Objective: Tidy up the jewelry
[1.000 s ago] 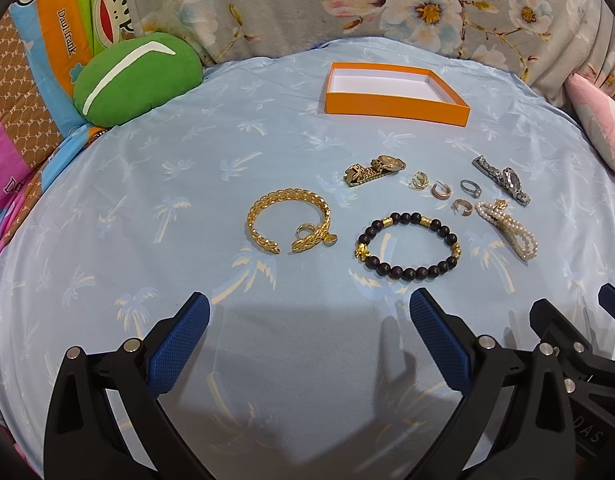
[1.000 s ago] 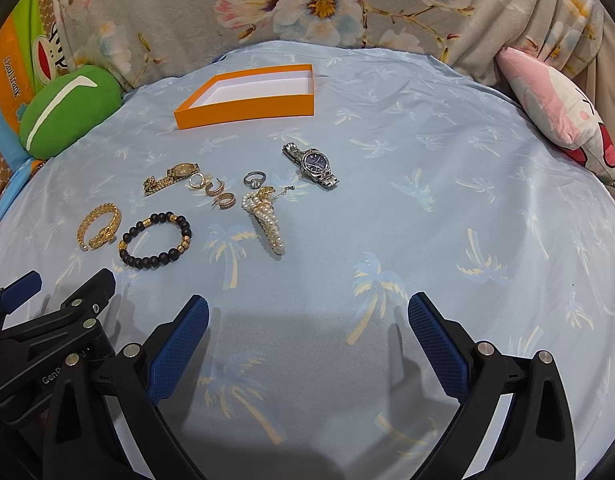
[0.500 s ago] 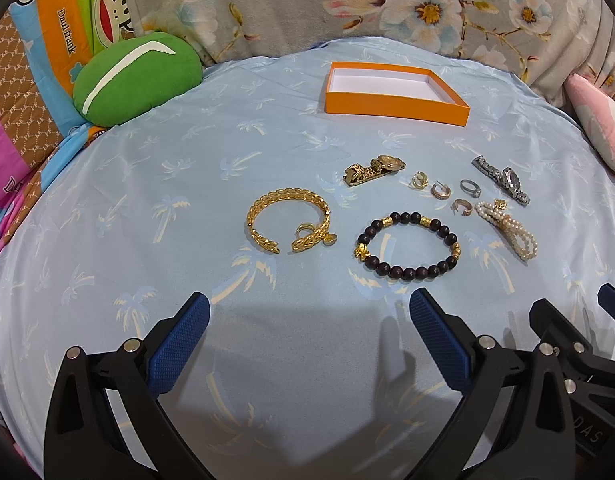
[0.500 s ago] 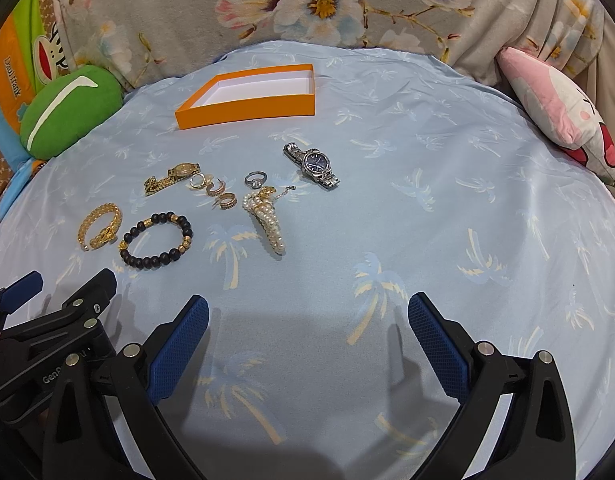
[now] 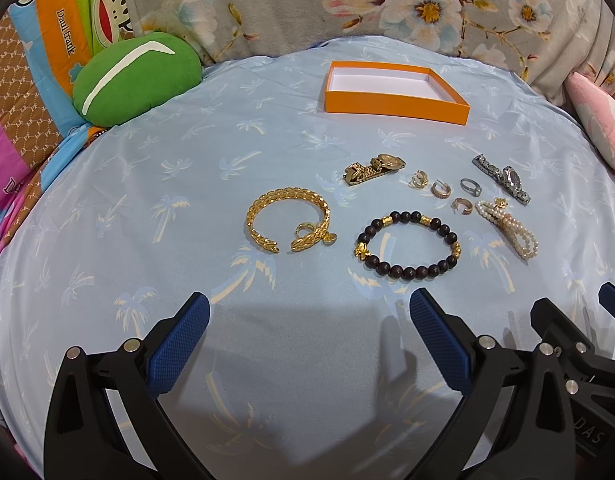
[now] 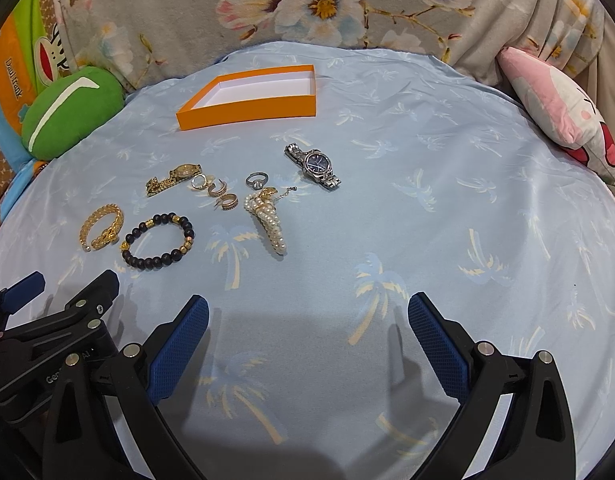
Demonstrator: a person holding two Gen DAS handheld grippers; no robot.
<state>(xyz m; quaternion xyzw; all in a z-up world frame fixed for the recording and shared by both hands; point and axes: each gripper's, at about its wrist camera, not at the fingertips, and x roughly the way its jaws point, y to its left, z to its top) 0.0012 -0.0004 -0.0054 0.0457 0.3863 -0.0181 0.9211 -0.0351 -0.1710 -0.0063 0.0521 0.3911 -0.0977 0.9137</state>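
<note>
1. Left gripper (image 5: 307, 320): spread wide, empty, near edge of bed (image 5: 147, 140).
2. Gold bangle (image 5: 288, 220), beaded bracelet (image 5: 407, 244), gold watch (image 5: 373, 168), earrings, ring (image 5: 470, 186), pearl bracelet (image 5: 509, 226), silver watch (image 5: 503, 178): mid-bed.
3. Orange box (image 5: 395, 102): far, empty.
4. Right gripper (image 6: 307, 320): spread wide, empty.

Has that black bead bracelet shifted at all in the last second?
No. In the left wrist view the black bead bracelet lies in the same spot as before, still between the gold cuff and the pearl strand, below the orange box.
</note>
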